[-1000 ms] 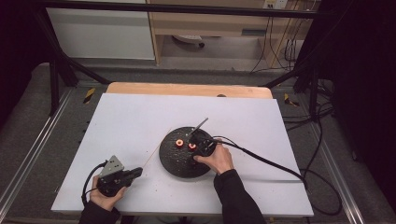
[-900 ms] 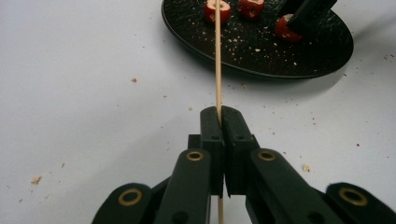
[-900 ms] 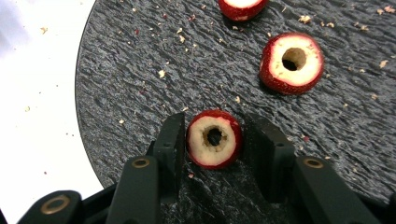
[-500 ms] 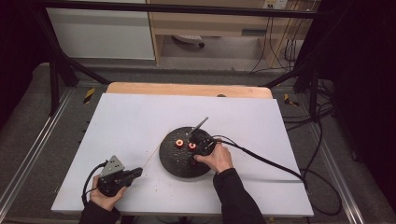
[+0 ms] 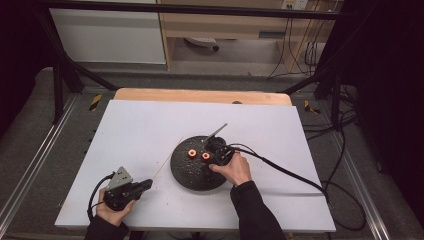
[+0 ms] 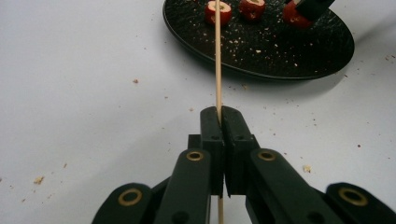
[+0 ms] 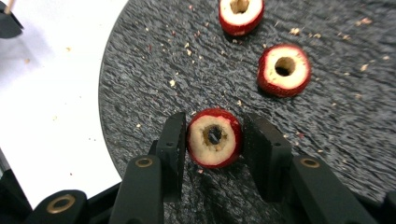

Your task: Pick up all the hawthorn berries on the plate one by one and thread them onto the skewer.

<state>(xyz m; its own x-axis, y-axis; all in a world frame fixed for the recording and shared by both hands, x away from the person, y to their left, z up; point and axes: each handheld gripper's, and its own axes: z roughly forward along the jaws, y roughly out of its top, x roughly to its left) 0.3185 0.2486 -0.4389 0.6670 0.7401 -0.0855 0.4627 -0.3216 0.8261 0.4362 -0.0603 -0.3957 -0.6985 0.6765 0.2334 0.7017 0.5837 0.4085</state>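
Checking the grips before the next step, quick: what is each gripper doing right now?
Left gripper: closed on the wooden skewer.
Right gripper: fingers have just been closing and now hold a cored red fruit piece on the black plate.

Skewer (image 6: 217, 56) tip cut off at top edge, lower end hidden behind the fingers (image 6: 212, 140).

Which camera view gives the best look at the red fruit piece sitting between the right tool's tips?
The right gripper view: the cored fruit piece is close and sharp, with its hole and pale flesh plain, between the right tool pads. The left gripper view catches it at the top edge, partly hidden. In the high view I cannot make it out by the hand.
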